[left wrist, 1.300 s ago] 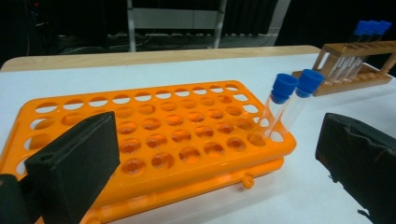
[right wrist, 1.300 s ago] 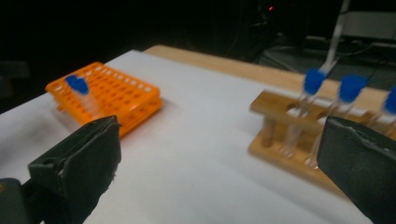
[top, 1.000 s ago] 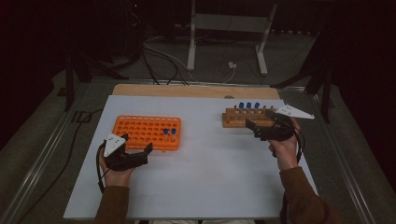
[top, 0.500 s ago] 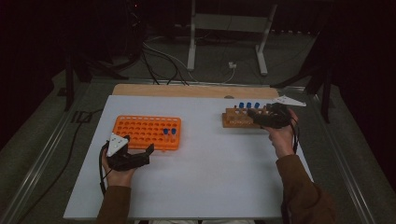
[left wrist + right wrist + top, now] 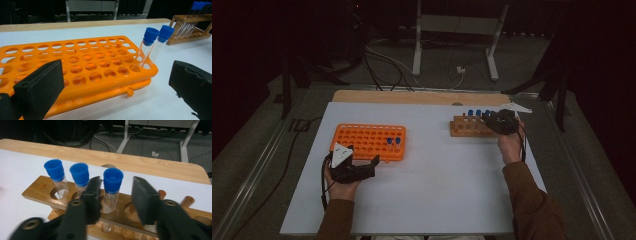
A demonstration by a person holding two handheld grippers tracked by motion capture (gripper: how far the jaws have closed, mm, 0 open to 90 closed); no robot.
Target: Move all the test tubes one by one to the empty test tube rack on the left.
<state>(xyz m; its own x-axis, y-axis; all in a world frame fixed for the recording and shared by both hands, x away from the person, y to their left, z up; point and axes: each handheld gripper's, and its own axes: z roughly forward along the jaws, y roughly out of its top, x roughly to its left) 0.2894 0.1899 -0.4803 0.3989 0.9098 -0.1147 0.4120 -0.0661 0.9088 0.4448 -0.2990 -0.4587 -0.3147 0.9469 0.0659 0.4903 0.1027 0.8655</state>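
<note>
A wooden rack [image 5: 462,131] at the table's right holds three clear tubes with blue caps [image 5: 112,185]. My right gripper [image 5: 117,183] reaches over that rack from the near side, and its jaws have just been closing. The rightmost tube stands between them. The left pad is at the tube; a gap shows beside the right pad. An orange rack [image 5: 362,140] at the left carries two blue-capped tubes [image 5: 150,47] in its right corner. My left gripper [image 5: 373,162] rests on the table in front of it, open, nothing between its pads [image 5: 40,85].
The white table top [image 5: 437,190] has a wooden strip [image 5: 412,96] along its far edge. Cables and metal stand legs [image 5: 417,45] lie on the dark floor beyond. A grey plate [image 5: 517,106] sticks out at the right gripper.
My right gripper has moved away from me and down onto the wooden rack, and its jaws have narrowed around the rightmost tube. The left hand has stayed put.
</note>
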